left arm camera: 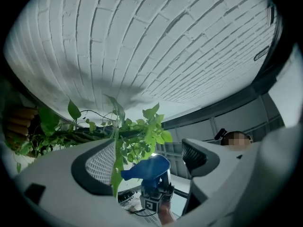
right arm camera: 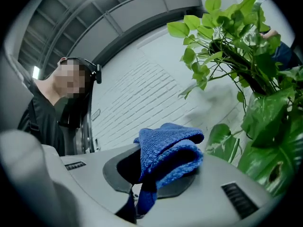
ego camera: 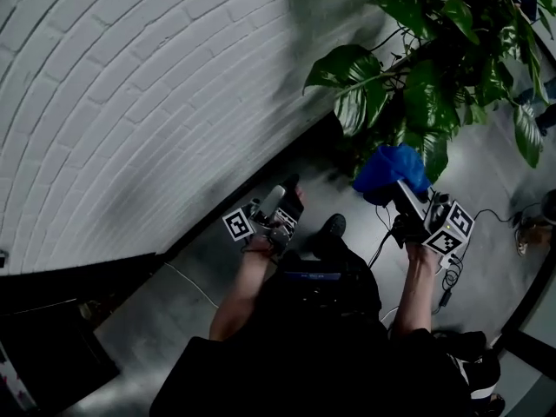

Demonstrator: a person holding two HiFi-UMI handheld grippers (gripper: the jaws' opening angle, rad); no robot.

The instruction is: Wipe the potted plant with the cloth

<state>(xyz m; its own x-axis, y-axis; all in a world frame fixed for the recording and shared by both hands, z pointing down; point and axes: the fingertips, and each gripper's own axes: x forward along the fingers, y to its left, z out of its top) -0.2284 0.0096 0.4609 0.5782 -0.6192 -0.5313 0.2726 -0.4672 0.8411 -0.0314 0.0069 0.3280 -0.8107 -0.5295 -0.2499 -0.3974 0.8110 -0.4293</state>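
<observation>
The potted plant (ego camera: 434,68) with large green leaves fills the upper right of the head view. A folded blue cloth (ego camera: 393,168) sits just below its lowest leaves, with my right gripper (ego camera: 407,191) shut on it. In the right gripper view the cloth (right arm camera: 168,150) bulges out between the jaws, with the plant (right arm camera: 246,65) to the right. My left gripper (ego camera: 287,200) hangs lower left of the plant, open and empty. The left gripper view shows the plant's leaves (left arm camera: 137,131) and the cloth (left arm camera: 147,168) beyond its spread jaws.
A white brick wall (ego camera: 130,102) runs along the left, with a dark baseboard (ego camera: 252,189) at its foot. Grey floor (ego camera: 486,181) lies below. Cables (ego camera: 499,215) trail at the right. A dark box (ego camera: 43,354) stands at the lower left.
</observation>
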